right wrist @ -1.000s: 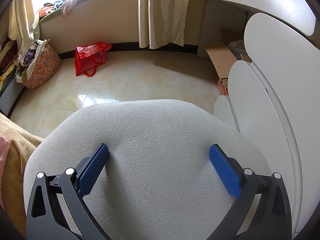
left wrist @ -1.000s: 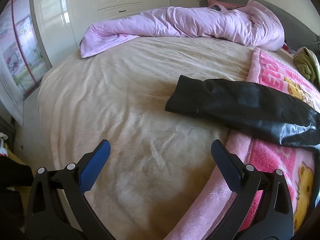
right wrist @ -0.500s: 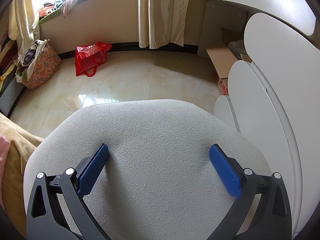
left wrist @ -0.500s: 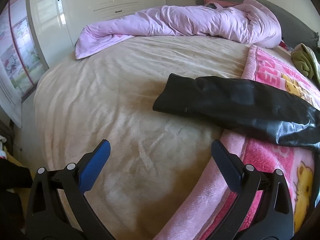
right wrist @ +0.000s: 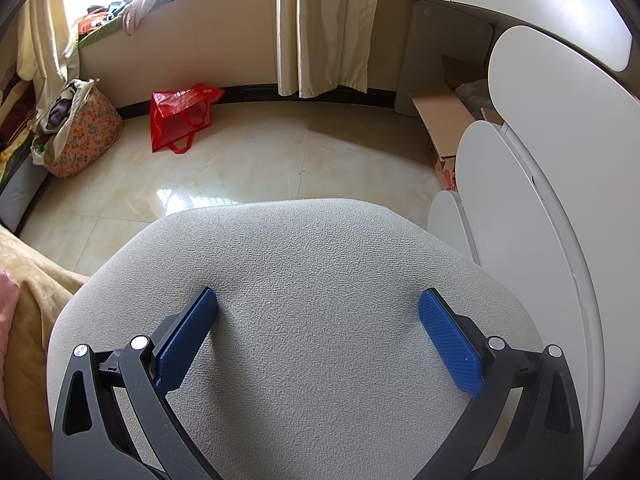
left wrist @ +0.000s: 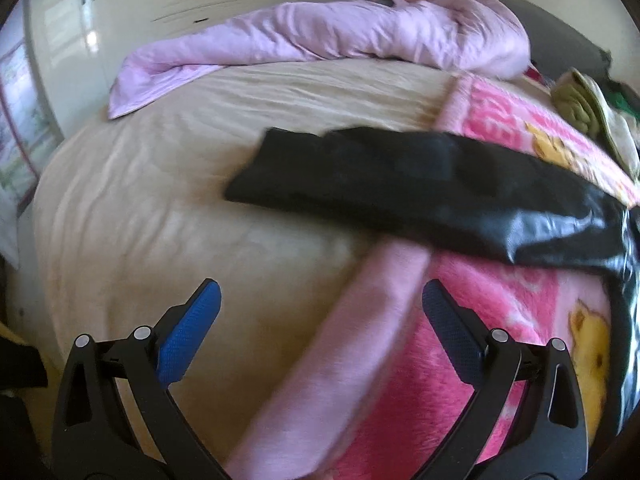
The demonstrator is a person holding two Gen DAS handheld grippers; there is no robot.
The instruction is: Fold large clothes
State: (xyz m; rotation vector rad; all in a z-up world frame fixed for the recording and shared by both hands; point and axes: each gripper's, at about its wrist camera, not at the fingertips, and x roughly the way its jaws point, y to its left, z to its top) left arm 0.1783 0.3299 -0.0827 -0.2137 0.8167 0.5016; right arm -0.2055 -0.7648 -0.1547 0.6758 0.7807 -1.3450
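Observation:
A black leather-like garment lies stretched across the bed, its left end on the beige sheet and its right part on a pink cartoon blanket. My left gripper is open above the blanket's pale pink edge, short of the garment, with nothing between its fingers. In the right wrist view my right gripper is open over a grey cushioned seat, holding nothing. No garment shows in that view.
A lilac duvet is bunched at the head of the bed, with an olive cloth at the far right. White wardrobes stand behind. Beyond the seat are a red bag, a floral bag, a cardboard box and white panels.
The left gripper has swung rightward and closer to the bed, so the black garment sits more central and nearer. The right gripper has not moved.

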